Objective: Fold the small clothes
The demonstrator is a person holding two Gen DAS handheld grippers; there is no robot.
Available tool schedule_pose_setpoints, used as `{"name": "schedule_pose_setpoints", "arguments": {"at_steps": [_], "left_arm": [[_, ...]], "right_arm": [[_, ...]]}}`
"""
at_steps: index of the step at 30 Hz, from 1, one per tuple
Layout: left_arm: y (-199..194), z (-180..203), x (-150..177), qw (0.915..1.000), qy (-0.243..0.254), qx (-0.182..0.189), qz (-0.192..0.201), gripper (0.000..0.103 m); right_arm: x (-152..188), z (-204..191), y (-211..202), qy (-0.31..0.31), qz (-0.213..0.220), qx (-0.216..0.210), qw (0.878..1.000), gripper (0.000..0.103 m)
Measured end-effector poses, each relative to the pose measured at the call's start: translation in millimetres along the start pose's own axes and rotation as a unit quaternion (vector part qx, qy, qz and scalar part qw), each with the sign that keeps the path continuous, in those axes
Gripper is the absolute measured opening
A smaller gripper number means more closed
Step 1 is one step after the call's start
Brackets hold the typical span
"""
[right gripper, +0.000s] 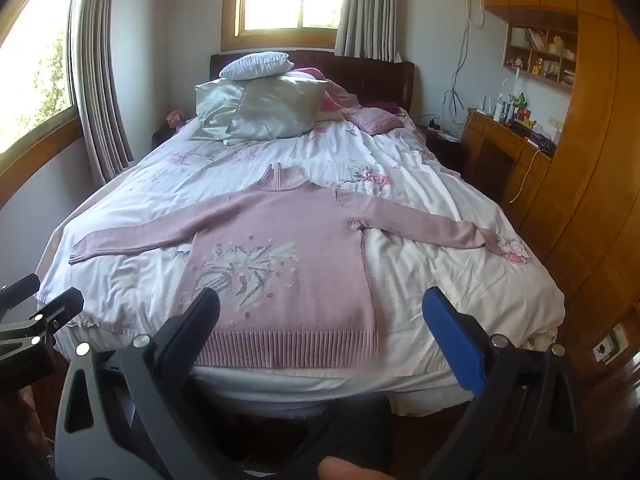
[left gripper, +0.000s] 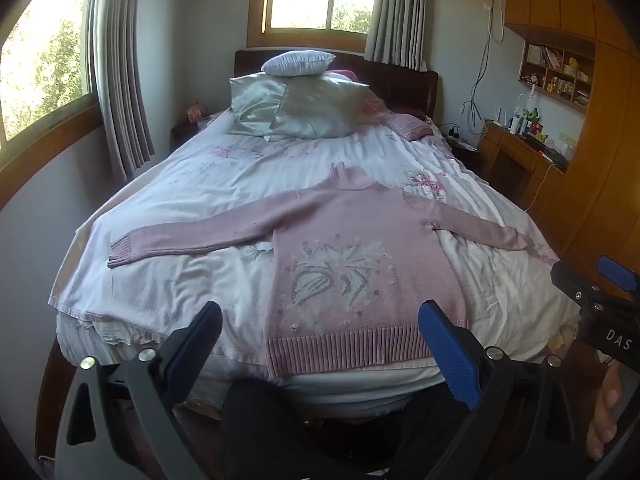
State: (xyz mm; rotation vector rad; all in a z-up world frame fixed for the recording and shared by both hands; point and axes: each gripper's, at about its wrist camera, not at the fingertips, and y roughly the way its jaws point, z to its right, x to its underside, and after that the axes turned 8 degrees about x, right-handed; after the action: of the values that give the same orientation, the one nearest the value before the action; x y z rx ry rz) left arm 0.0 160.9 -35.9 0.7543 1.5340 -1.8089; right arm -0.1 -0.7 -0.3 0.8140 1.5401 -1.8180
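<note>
A pink knitted sweater (left gripper: 360, 248) (right gripper: 288, 248) with a pale flower pattern lies flat on the bed, front up, both sleeves spread wide, its ribbed hem at the foot edge. My left gripper (left gripper: 320, 320) hovers open above the hem, nothing between its blue-padded fingers. My right gripper (right gripper: 320, 308) is also open and empty, held over the sweater's lower right part and hem. The right gripper also shows at the right edge of the left wrist view, and the left one at the left edge of the right wrist view.
The bed (left gripper: 168, 280) carries a white floral cover, with several pillows (left gripper: 304, 108) stacked at the headboard. A wooden desk (right gripper: 504, 148) and wardrobe (right gripper: 592, 184) stand to the right, curtained windows to the left and behind. A person's dark-clad legs (left gripper: 312, 432) are below the foot edge.
</note>
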Motion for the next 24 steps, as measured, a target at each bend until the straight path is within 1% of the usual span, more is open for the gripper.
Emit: {"name": "schedule_pose_setpoints", "arguments": {"at_steps": [24], "left_arm": [[6.2,0.6,-0.6,1.0,0.001,-0.007,-0.005,0.099]], "right_arm": [[0.0,1.7,0.0,-0.001,-0.001,0.002,1.0,0.101]]}}
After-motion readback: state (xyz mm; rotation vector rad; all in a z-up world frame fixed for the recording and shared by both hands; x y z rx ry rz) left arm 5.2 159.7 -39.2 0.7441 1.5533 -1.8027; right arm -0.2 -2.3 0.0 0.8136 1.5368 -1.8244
